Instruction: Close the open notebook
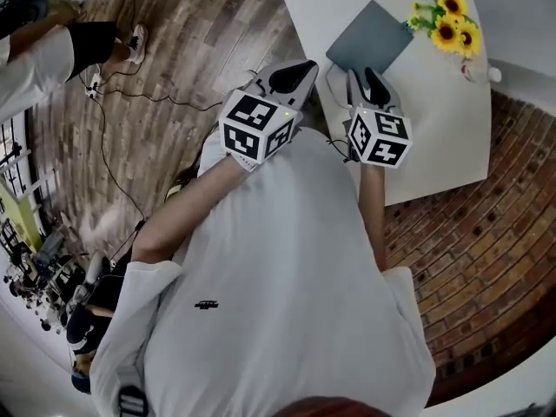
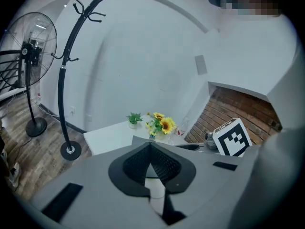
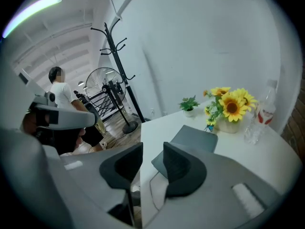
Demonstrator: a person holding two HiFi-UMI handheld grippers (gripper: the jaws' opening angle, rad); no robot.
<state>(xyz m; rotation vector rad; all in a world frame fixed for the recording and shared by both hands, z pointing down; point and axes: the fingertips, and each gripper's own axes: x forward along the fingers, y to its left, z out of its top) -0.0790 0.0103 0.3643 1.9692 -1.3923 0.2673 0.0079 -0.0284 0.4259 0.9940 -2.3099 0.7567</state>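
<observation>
Left gripper (image 2: 150, 149): jaws together, empty.
Right gripper (image 3: 152, 159): jaws half apart, empty, over the counter (image 1: 434, 120) edge.
Notebook (image 1: 369, 40): flat mid-counter, seemingly closed already; check the cover, press lightly.
Sunflowers (image 1: 452, 20): just beyond; avoid them.

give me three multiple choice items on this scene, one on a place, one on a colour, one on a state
1. Where does the notebook lie?
A. on the white table
B. on the wooden floor
C. between a gripper's jaws

2. What colour is the notebook's cover?
A. red
B. grey
C. yellow

3. What state is the notebook in?
A. closed, lying flat
B. open, pages showing
C. standing on edge

Answers:
1. A, since the head view shows it flat on the tabletop near the flowers.
2. B, since both the head view and the right gripper view show a plain grey cover.
3. A, since only the cover shows and no pages are visible.
</observation>
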